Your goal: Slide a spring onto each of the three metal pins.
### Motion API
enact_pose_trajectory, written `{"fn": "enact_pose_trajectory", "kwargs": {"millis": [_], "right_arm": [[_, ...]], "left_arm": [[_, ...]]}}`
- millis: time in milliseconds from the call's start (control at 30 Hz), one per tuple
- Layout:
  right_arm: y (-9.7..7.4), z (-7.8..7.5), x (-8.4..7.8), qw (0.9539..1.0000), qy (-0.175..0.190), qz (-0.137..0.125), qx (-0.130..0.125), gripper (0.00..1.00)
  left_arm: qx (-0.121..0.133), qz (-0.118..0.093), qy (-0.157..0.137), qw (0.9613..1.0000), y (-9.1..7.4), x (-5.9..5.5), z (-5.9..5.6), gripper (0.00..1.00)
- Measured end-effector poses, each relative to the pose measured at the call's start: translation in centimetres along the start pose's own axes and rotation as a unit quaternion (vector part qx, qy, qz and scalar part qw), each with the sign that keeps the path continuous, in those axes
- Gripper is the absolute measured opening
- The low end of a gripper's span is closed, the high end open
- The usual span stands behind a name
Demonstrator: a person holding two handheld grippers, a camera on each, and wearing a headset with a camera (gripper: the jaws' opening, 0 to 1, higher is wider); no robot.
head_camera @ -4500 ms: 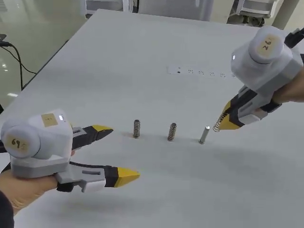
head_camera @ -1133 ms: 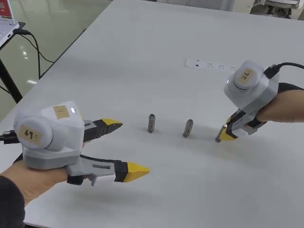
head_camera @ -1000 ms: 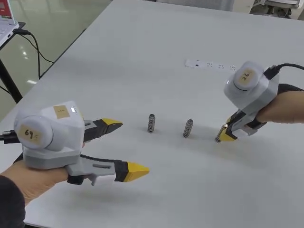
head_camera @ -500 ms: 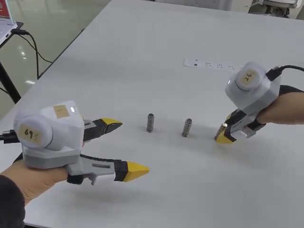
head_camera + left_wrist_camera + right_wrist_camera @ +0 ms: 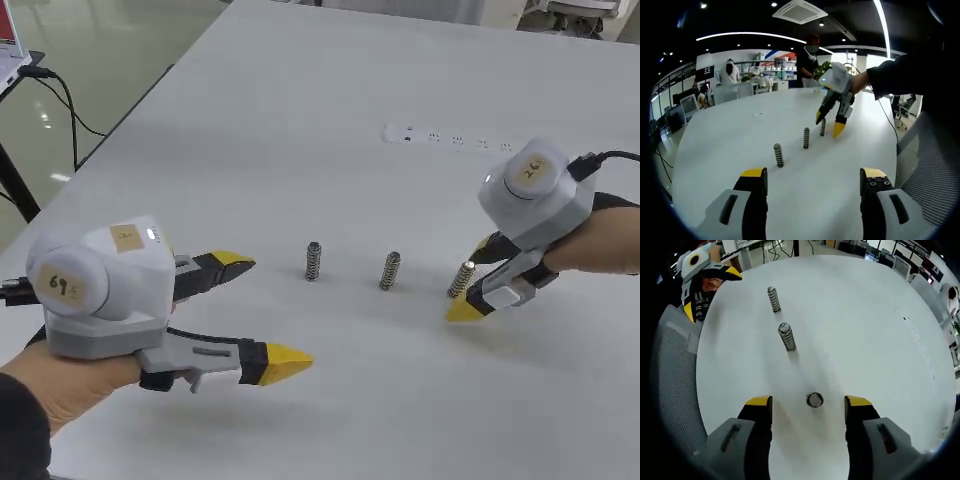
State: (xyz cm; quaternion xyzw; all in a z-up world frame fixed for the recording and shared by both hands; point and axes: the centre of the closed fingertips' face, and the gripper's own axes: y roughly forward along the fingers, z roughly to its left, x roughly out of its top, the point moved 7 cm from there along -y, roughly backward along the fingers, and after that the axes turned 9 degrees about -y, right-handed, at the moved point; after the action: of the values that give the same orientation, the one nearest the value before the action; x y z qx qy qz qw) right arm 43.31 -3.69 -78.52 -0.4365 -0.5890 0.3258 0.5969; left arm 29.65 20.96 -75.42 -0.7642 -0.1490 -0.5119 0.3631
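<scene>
Three spring-covered pins stand in a row on the white table (image 5: 300, 120): the left spring (image 5: 313, 261), the middle spring (image 5: 390, 270) and the right spring (image 5: 462, 279). My right gripper (image 5: 472, 282) is open, its yellow tips on either side of the right spring without touching it. In the right gripper view that spring (image 5: 814, 399) shows end-on between the jaws of the right gripper (image 5: 809, 401). My left gripper (image 5: 265, 310) hovers open and holds nothing at the near left. In the left gripper view the left gripper (image 5: 813, 173) faces the row of springs (image 5: 806, 138).
A white power strip (image 5: 445, 140) lies flat on the far side of the table. The table's left edge (image 5: 120, 115) drops to a floor with a black cable (image 5: 70, 110). People (image 5: 812, 50) stand beyond the table's far end.
My right gripper has gone from shut on the spring to open, leaving the spring down on the right pin. The left gripper has stayed put.
</scene>
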Motion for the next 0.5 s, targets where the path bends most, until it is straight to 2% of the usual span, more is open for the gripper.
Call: {"fn": "enact_pose_trajectory", "kwargs": {"millis": [233, 300, 500], "right_arm": [[-0.28, 0.47, -0.12, 0.9994, 0.017, -0.031, 0.0, 0.69], [-0.3, 0.53, -0.22, 0.9989, 0.017, -0.041, -0.011, 0.75], [-0.51, 0.96, -0.72, 0.9971, 0.035, -0.064, -0.02, 0.81]], "left_arm": [[0.0, -0.001, 0.001, 1.0, 0.03, 0.05, -0.1, 0.74], [0.0, -0.001, 0.0, 1.0, 0.01, 0.06, -0.07, 0.74], [0.0, 0.0, 0.001, 1.0, 0.03, 0.06, -0.07, 0.74]]}}
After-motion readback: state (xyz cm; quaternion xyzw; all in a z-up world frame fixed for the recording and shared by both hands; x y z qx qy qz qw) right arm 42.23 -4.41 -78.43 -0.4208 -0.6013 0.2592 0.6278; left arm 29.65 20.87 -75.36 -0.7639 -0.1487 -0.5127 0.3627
